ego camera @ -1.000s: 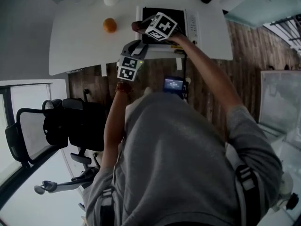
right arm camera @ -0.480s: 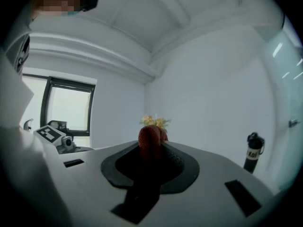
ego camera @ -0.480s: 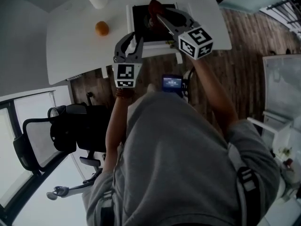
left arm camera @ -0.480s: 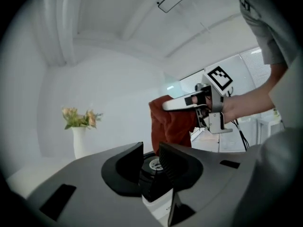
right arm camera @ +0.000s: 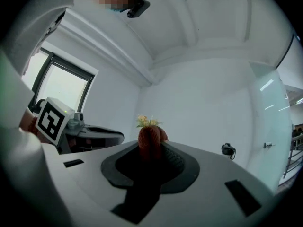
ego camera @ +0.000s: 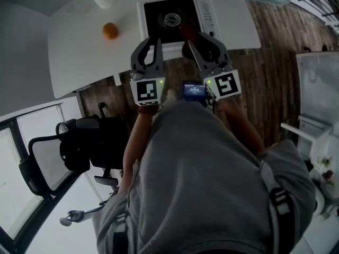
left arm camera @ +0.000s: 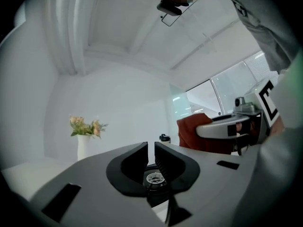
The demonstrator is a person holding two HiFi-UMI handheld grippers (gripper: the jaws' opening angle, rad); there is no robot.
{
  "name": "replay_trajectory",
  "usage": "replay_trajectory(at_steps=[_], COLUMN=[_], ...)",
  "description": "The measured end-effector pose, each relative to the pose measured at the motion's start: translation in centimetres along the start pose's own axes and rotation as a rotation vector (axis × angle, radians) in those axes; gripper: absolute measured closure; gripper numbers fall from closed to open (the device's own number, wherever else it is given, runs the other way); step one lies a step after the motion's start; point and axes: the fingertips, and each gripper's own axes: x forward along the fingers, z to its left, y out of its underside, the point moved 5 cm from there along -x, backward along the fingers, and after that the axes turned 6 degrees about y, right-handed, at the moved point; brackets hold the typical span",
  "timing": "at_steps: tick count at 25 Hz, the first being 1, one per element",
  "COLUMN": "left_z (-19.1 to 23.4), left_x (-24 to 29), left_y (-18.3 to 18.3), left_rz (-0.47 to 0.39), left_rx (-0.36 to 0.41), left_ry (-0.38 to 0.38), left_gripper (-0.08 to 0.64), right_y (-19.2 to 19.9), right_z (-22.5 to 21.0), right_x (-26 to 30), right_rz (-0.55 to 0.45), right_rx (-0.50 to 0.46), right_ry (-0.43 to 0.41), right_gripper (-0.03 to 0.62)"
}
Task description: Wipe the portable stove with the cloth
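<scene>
Raised off the black-topped stove [ego camera: 159,15], right gripper [right arm camera: 155,148] jaws clamp bunched rust-red cloth [right arm camera: 150,136]; left gripper [left arm camera: 151,157] jaws closing, empty.

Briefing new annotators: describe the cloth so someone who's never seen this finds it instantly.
On the white table sits a black-topped portable stove. At its near edge, the right gripper's jaws are shut on the cloth: a rust-red ribbed wad, darker than the round orange lying left of the stove.
</scene>
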Motion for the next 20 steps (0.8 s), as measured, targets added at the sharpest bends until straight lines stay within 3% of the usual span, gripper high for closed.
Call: replay_trajectory(at_steps=[9,20], left_z=[-1.5,-2.1], left_x=[-0.2,-0.9], left_y=[1.8,2.8], left_rz=[0.029,0.066], left_rx=[-0.017,-0.015], left_ry=[0.003,0.01], left_gripper=[0.528,0.528], right_y=[4.3,5.1], right_z=[0.3,1.3], right_x=[-0.6,-0.8], right_rz=[0.134,0.188], right_rx=[0.009,0.043], right_ry=[0.013,-0.006], right_gripper=[0.5,0.5])
